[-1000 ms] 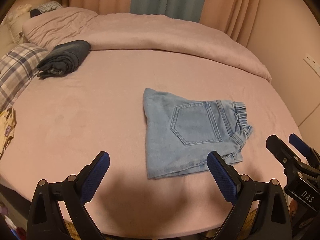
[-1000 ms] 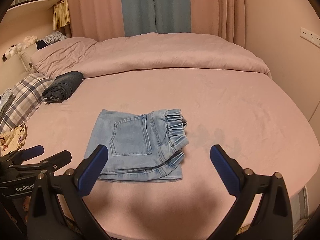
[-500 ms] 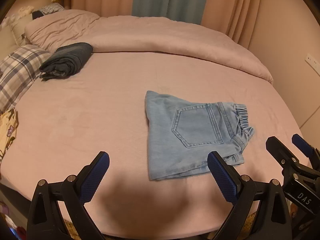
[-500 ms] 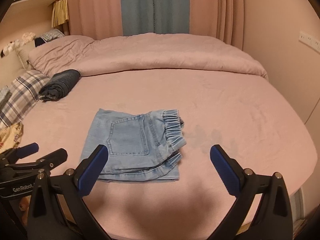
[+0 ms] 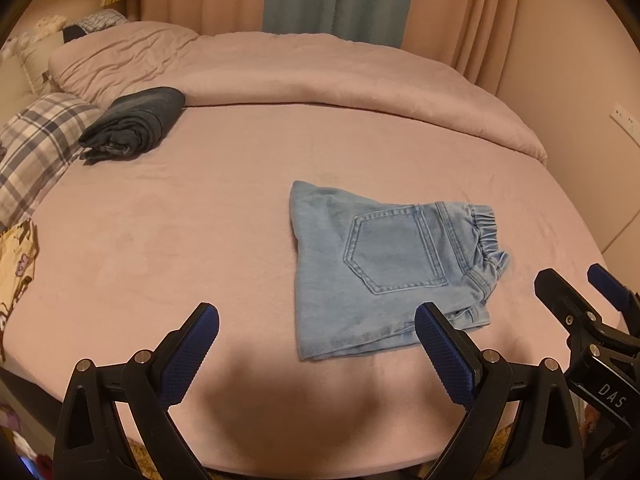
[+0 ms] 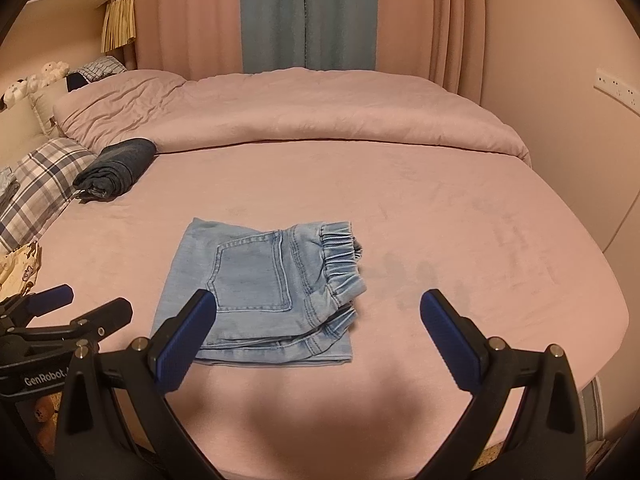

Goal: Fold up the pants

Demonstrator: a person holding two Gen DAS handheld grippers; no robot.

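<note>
1. Both grippers have drawn back and risen a little over the last second, so the pants (image 6: pixel 264 292) sit slightly farther off in each view; the pants themselves have not shifted.
2. Left gripper (image 5: pixel 316 344) is spread wide and empty, hovering above the near edge of the bed (image 5: pixel 200 240). Right gripper (image 6: pixel 318 330) is likewise spread and holds nothing.
3. Light-blue denim pants lie folded into a compact rectangle near the middle of the bed, toward its near edge, back pocket up and the elastic waistband (image 6: pixel 342 258) bunched at the right side. The stacked layer edges show along the near side.
4. Handling, as I judge it: soft, light denim with some body; it should hold a crease but the layers can slide on each other. The gathered waistband is the thickest, least tidy part.
5. For any further fold or lift, pinching all layers at the near corners looks safest; grabbing the top layer alone would likely peel the stack open.
6. A dark folded garment (image 5: pixel 136 124) rests well apart, near the far left edge beside a plaid pillow (image 5: pixel 36 148).
</note>
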